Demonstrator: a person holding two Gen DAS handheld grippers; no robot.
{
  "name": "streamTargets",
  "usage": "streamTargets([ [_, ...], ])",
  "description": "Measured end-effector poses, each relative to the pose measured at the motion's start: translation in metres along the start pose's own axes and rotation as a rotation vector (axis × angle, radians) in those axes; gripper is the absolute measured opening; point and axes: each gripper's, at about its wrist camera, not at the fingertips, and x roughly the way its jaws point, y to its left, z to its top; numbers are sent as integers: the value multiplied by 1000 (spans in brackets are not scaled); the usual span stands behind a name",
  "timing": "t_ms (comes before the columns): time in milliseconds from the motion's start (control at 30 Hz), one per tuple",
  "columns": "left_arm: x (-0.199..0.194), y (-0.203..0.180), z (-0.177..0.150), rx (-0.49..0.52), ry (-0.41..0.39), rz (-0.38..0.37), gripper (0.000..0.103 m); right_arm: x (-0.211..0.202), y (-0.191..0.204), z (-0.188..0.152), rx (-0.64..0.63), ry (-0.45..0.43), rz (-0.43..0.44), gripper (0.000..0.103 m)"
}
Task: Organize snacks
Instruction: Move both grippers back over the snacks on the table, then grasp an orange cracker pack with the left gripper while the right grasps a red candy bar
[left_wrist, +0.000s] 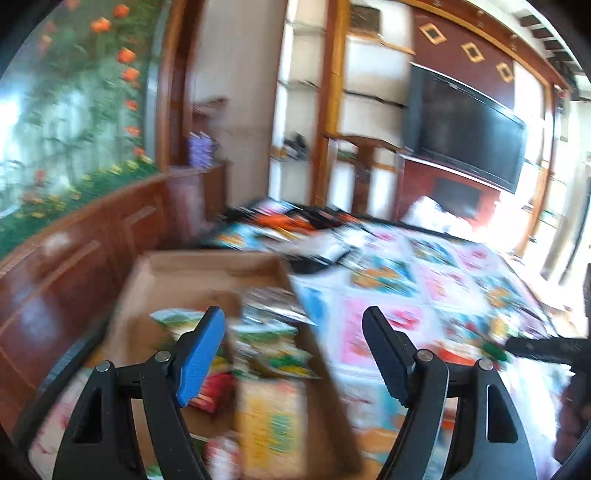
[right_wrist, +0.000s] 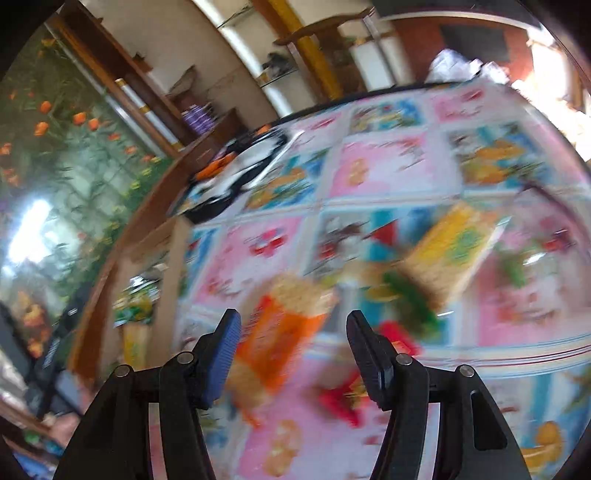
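Motion blur smears the packets (left_wrist: 273, 354) in the box (left_wrist: 207, 269). The packets' print is unreadable. The orange packet (right_wrist: 277, 332) is blurred too.

The left gripper (left_wrist: 293, 345) points forward and slightly downward. Its two fingers stand wide apart with nothing between them. One finger carries a blue ribbed pad (left_wrist: 201, 356); the other finger is black, with a black ribbed pad (left_wrist: 388, 354). The right gripper (right_wrist: 291, 354) tilts more steeply downward and sits rolled to one side, so the scene behind it slants. Its fingers, one blue-padded (right_wrist: 221, 360) and one black (right_wrist: 369, 360), are parted and grip nothing. Both views are blurred.
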Motion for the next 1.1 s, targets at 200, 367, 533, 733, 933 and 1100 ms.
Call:
streamTargets([
  [200,20,-70,-9,103,215,-277,77,-23,-27,-5,82,-12,-39,64],
  [367,50,-125,-23,191,360,-324,78,-19,-49,-4,167,6,-56,64],
  [533,78,-157,-40,279,442,-254,79,-23,-56,-6,196,2,-61,64],
  [733,98,-164,-55,312,461,-216,79,-23,-52,-8,191,6,-52,64],
  [933,107,-156,-56,274,453,-210,53,-16,-43,-11,170,24,-60,64],
  [1100,99,-135,-42,190,401,-220,52,-7,-35,-15,131,40,-104,64],
])
